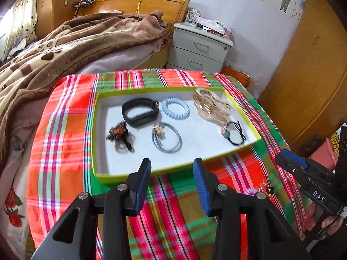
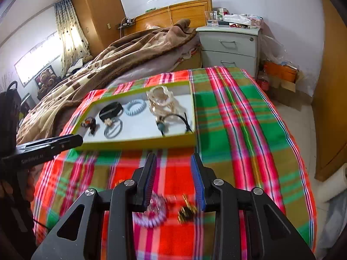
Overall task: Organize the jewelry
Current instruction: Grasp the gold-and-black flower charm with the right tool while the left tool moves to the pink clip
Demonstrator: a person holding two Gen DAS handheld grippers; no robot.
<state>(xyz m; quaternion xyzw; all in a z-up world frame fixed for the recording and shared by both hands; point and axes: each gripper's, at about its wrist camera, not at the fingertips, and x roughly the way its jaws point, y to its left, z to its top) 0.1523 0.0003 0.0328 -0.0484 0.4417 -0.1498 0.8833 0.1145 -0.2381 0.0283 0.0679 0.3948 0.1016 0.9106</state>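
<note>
Six pieces sit in the shallow green-rimmed box lid (image 1: 238, 106) on the plaid tablecloth (image 1: 65, 130): a black fitness band (image 1: 139, 111), a pale blue spiral hair tie (image 1: 175, 108), a heap of gold chain jewelry (image 1: 211, 106), a grey hair tie with a gold charm (image 1: 167, 139), a black hair tie with a teal bead (image 1: 234, 134) and a dark beaded hair clip (image 1: 119, 134) at the left end. None of them overlap much, except the black hair tie that lies just beside the gold heap.

Two more pieces lie loose on the cloth in front of the tray, pretty blurry: a pink spiral hair tie (image 2: 149, 213) and what looks like a small gold-and-black earring or charm (image 2: 187, 210), just beside each other.

The right gripper (image 2: 173, 179) hangs right above those two with its blue-padded fingers (image 2: 149, 179) spread apart, nothing between them. The left gripper (image 1: 172, 184) hovers over the near edge of the tray, fingers likewise spread and holding nothing.

A bed with a brown blanket (image 1: 71, 43) and a grey nightstand (image 1: 199, 47) stand behind the table.
</note>
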